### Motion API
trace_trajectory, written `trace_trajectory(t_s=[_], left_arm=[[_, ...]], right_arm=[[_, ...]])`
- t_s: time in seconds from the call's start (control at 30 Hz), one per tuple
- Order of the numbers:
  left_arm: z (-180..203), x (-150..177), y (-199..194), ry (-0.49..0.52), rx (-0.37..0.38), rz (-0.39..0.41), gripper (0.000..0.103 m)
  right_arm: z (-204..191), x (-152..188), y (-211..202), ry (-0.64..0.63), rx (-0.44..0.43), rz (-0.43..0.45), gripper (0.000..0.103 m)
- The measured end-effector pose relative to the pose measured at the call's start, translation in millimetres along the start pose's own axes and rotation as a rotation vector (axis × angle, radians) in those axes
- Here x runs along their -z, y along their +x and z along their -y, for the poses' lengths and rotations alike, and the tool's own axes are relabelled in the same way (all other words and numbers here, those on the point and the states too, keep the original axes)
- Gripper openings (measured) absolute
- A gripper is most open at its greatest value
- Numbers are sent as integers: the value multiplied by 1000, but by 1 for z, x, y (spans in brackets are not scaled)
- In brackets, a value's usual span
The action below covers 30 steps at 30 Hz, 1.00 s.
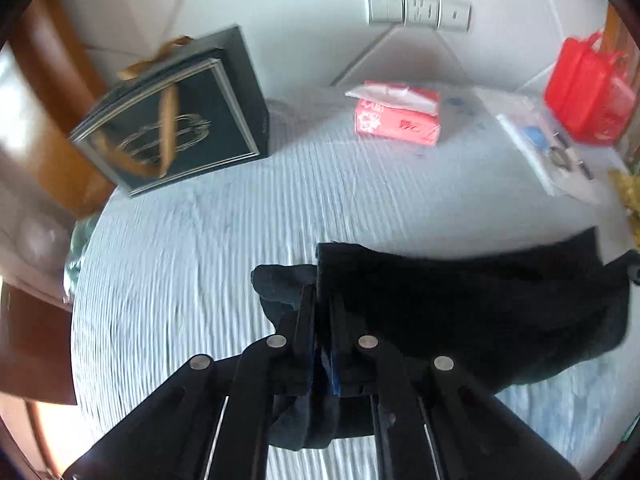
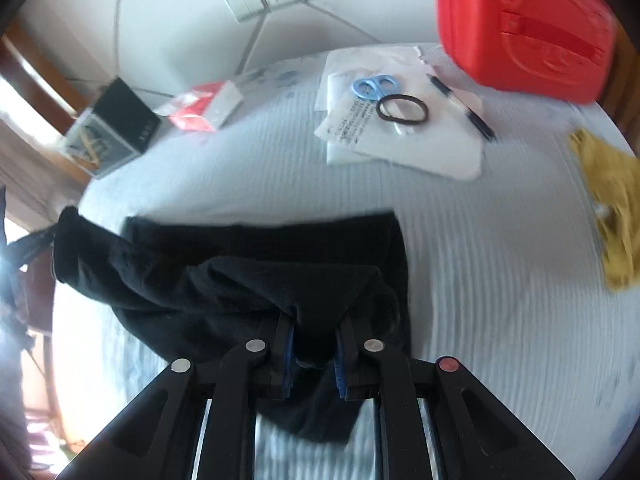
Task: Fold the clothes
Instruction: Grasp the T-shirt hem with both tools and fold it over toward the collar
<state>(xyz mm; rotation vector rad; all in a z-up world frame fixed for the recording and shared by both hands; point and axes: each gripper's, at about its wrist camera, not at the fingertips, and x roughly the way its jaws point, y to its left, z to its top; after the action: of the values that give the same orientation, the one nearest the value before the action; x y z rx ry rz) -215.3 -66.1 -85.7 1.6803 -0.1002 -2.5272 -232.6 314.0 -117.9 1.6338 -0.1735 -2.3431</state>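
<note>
A black garment [image 1: 460,300] hangs between the two grippers above a pale ribbed bedspread [image 1: 200,260]. My left gripper [image 1: 322,300] is shut on the garment's left edge, with cloth bunched around and under the fingers. The garment stretches right toward the other gripper at the frame edge. In the right wrist view my right gripper [image 2: 316,328] is pinched on a fold of the same garment [image 2: 248,272], with a narrow gap between the blue pads filled with cloth. The far part of the garment lies flat on the bedspread [image 2: 480,260].
A dark gift box [image 1: 172,116] with a gold ribbon, a red tissue pack [image 1: 396,118] and a red bag [image 1: 588,84] stand at the far side. White papers [image 2: 400,128] carry a hair tie, a pen and blue scissors. A yellow cloth [image 2: 612,216] lies at the right.
</note>
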Motion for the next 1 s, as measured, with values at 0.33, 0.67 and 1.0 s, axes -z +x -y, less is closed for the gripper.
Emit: trace_trajectory(t_s=[0.33,0.67,1.0], left_arm=[[-40,26,22,-129,127,-73,63],[-21,65,56,-107,82,-37,58],[-54,130,-8,-198,171,-10,14]], right_arm=[[24,29,-21,128,5,2,37],[15,85,-5,215,-41,1,51],[-14,120,-42,3,-58,-31,8]])
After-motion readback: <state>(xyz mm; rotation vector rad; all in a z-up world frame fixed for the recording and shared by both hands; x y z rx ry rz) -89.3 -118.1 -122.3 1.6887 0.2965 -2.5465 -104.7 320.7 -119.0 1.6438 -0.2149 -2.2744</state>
